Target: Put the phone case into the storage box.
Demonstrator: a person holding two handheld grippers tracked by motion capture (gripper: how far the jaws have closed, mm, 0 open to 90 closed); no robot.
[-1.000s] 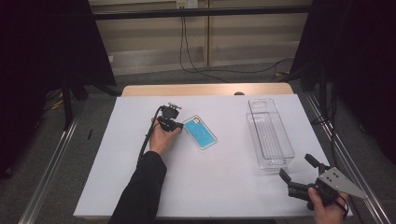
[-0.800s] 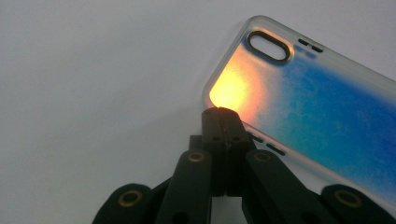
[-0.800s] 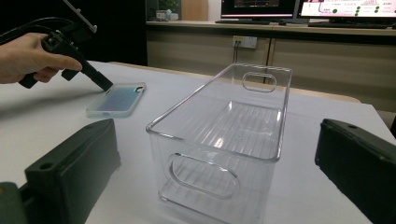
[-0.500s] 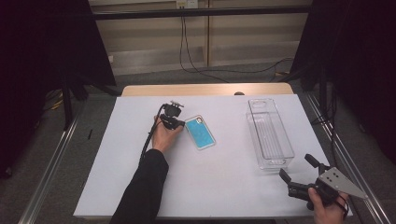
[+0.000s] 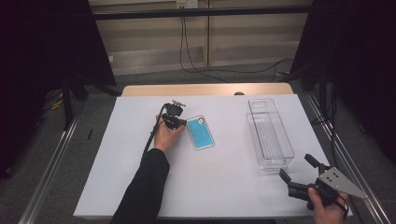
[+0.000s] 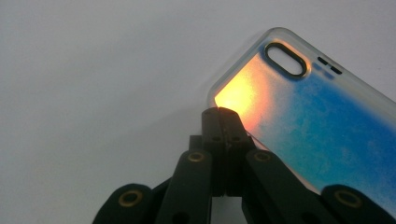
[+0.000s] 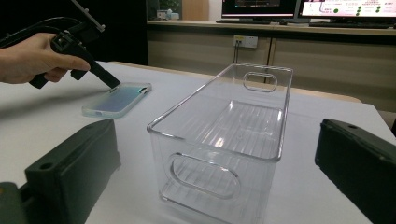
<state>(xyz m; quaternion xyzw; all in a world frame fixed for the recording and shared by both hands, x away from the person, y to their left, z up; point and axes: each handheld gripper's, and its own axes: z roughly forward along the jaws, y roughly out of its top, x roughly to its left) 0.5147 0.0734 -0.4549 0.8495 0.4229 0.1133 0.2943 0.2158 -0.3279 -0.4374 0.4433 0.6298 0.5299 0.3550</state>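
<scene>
Phone case [image 5: 201,132], blue with a clear rim, lies flat on the white table [image 5: 140,186] just left of frame centre in the high view, camera cutout toward the far edge. In the left gripper view the phone case fills the right half, an orange glare at its near corner, right where the left gripper [image 6: 226,113] has its tips. Jaws are pressed together with nothing between them, the tips touching or just at the case's rim, so this looks like a nudge or a pry at the corner to lift an edge, not a grasp yet; a flat thing like that gives closed tips little to catch. In the high view the left gripper [image 5: 179,122] sits just left of the case, hand and dark sleeve coming up from the bottom. Clear plastic bin [image 5: 269,133] stands well apart to the right of centre, long side running away from the person, empty, probably where the case goes. Right gripper [image 5: 300,171] waits at lower right near the bin's near end, jaws spread wide, holding nothing, likely parked to steady the bin.
</scene>
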